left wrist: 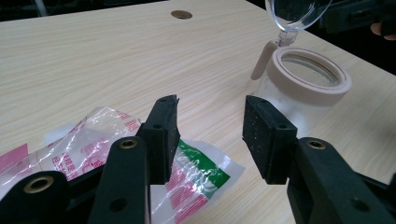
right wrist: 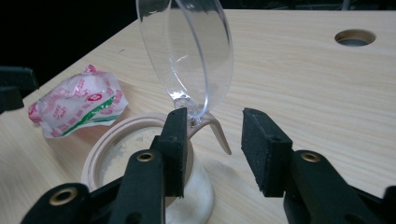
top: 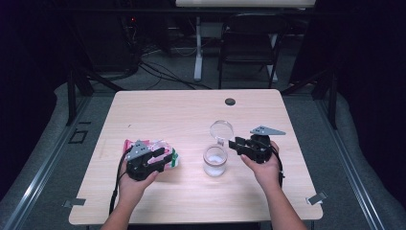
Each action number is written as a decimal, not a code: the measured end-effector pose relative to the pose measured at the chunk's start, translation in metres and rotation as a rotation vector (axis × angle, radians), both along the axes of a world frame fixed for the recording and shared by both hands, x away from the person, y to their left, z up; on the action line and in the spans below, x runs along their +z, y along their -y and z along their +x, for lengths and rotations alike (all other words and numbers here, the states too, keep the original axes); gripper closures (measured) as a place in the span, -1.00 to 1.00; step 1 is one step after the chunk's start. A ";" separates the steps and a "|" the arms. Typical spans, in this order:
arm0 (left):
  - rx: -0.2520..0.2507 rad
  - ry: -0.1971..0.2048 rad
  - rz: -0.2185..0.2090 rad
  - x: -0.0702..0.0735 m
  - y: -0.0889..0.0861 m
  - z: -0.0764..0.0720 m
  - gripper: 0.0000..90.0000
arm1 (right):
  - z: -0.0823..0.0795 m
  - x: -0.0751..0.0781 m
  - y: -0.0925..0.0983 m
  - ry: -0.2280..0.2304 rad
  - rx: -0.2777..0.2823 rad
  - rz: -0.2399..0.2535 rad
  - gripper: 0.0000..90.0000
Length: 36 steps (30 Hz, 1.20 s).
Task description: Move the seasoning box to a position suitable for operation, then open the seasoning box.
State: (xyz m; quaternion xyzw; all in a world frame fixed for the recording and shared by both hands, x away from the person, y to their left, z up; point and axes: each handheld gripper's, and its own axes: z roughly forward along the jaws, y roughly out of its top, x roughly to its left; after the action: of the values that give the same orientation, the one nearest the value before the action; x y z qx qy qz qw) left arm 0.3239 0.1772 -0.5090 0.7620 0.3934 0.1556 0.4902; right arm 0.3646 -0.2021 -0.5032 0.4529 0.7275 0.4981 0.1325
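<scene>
Light wood table (top: 158,108), grommet hole (top: 230,101) near far edge; dark room, folding chair (top: 249,43) and cables on floor behind. Jar (top: 214,161) near table centre, hinged clear lid (top: 221,129) flipped up, white powder inside. Red-green plastic packet (top: 152,147) on the left side. Left gripper (left wrist: 210,126) open over packet, nothing pinched. Right gripper (right wrist: 212,140) open just right of jar, lid hinge between jaws, pads not pressing.

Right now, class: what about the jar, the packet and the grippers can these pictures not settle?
- Jar: its base is hidden by the right gripper jaws in the right gripper view.
- Packet: print too small to read; partly covered by the left gripper in the high view.
- Lid: top cut off by the frame edge in the left gripper view.
</scene>
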 end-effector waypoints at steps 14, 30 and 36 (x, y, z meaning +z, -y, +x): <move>0.101 -0.008 -0.074 0.011 -0.009 0.018 0.03 | -0.031 0.011 -0.003 0.138 0.007 -0.090 0.26; 0.019 -0.084 0.065 -0.001 -0.022 0.005 0.01 | -0.042 0.009 -0.016 0.152 0.072 -0.141 0.26; 0.014 -0.073 0.082 -0.004 -0.026 0.003 0.17 | -0.044 0.007 -0.020 0.137 0.085 -0.160 0.22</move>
State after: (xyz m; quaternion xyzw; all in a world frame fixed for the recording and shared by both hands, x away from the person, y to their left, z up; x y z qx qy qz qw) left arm 0.3272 0.2036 -0.5127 0.7839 0.4097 0.1473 0.4427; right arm 0.3210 -0.1819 -0.4958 0.3745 0.7726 0.4735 0.1965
